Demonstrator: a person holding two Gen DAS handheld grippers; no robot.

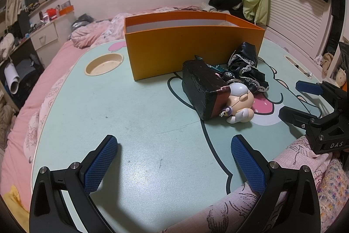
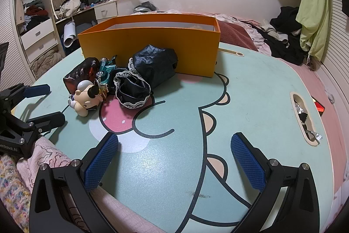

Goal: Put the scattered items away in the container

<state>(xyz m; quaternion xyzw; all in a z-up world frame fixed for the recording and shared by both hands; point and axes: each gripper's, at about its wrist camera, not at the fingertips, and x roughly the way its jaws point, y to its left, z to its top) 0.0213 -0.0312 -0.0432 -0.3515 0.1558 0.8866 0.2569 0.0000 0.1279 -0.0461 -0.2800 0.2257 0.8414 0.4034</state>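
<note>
While nothing is picked up yet, both hand-held grippers hang low over the surface (image 1: 135, 123) with their fingers wide apart and nothing between them. The toys lie in a little pile just in front of the orange box (image 1: 192, 47). Closest to the box is the black lacy cloth (image 2: 150, 71). Next to it sit a small green car (image 2: 108, 68), a dark block (image 1: 204, 88) and a doll (image 1: 240, 102). The doll is farthest from the box. The block's long side points away from the box. The right hand-held gripper (image 1: 290, 99) looks nearer the pile than the left hand-held gripper (image 1: 174, 163), so I think it should grab first.
</note>
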